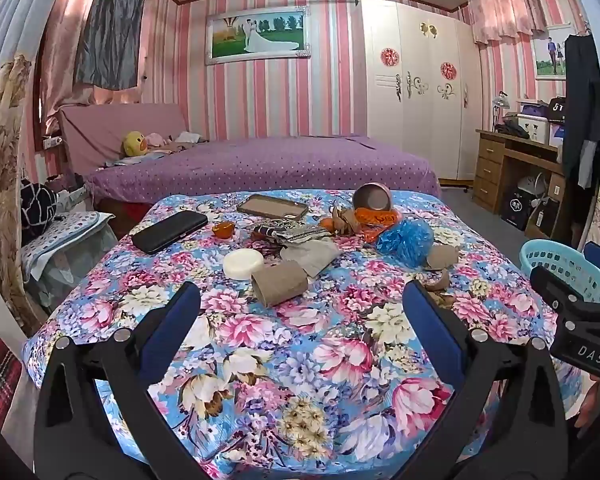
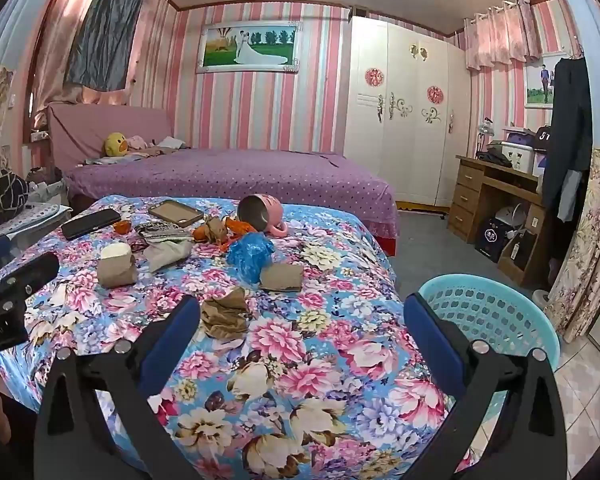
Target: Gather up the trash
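Note:
Trash lies scattered on a floral-covered surface (image 1: 300, 360). A cardboard tube (image 1: 279, 288) rests just beyond my left gripper (image 1: 302, 286), which is open and empty. Farther back are a blue plastic bag (image 1: 406, 240), orange scraps (image 1: 374, 220) and grey crumpled paper (image 1: 312, 256). In the right wrist view, crumpled brown paper (image 2: 225, 314) sits just ahead of the left finger of my right gripper (image 2: 302, 299), also open and empty. A flattened tube (image 2: 281, 277) and the blue bag (image 2: 250, 254) lie behind it. A turquoise basket (image 2: 488, 316) stands off the surface's right edge.
A black phone (image 1: 168, 230), a phone case (image 1: 272, 207), a white round lid (image 1: 242, 264) and a tipped pink mug (image 2: 260, 210) also lie on the surface. A purple bed (image 1: 260, 164) stands behind, a wooden desk (image 2: 496, 196) at right.

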